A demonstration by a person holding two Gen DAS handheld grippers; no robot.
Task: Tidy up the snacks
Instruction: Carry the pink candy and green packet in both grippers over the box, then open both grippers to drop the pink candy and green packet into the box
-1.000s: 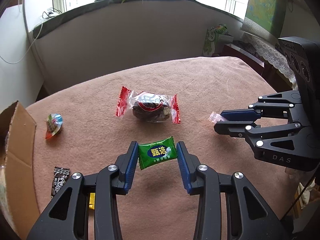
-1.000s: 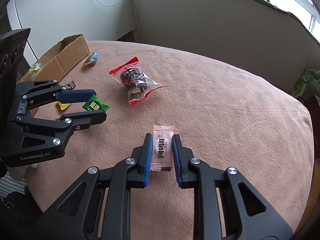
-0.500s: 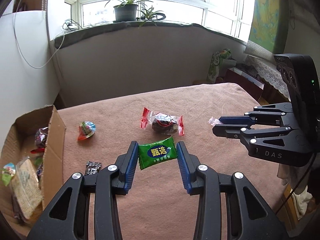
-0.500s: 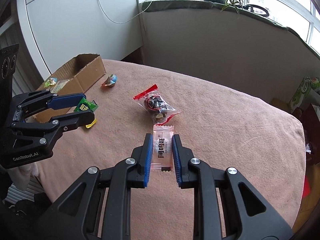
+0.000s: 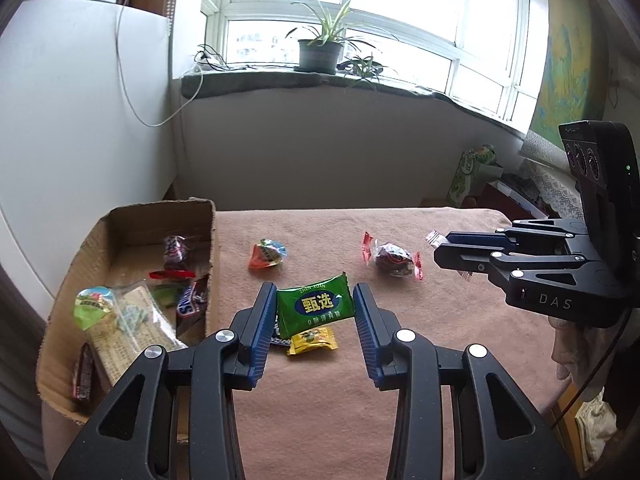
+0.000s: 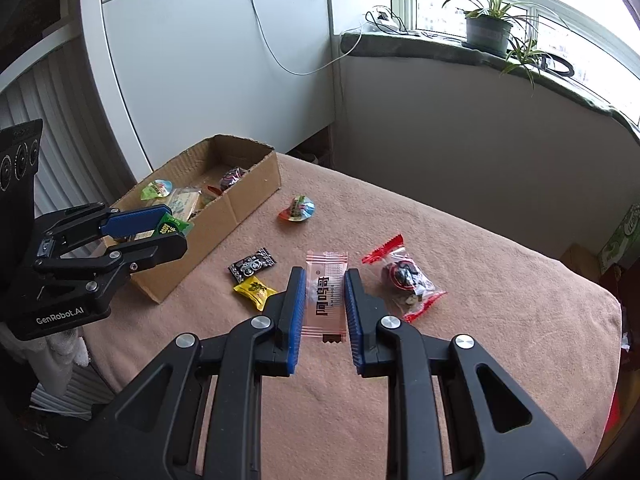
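My left gripper (image 5: pixel 315 306) is shut on a green candy packet (image 5: pixel 316 309), held above the brown cloth just right of the cardboard box (image 5: pixel 120 220). The right wrist view shows that gripper (image 6: pixel 176 236) at the box's near wall. My right gripper (image 6: pixel 325 296) is shut on a pale pink wafer packet (image 6: pixel 325 292), lifted over the table's middle. In the left wrist view it (image 5: pixel 440 246) hangs at the right, the packet's end (image 5: pixel 433 237) poking out. Several snacks lie in the box.
On the cloth lie a clear packet with red ends (image 6: pixel 404 276), a round colourful jelly cup (image 6: pixel 298 208), a yellow candy (image 6: pixel 255 290) and a black packet (image 6: pixel 252 268). A white cabinet (image 6: pixel 208 60) stands behind the box. Potted plants (image 5: pixel 320 52) sit on the windowsill.
Both grippers have risen off the cloth with their packets and swung left toward the cardboard box, which has come fully into both views.
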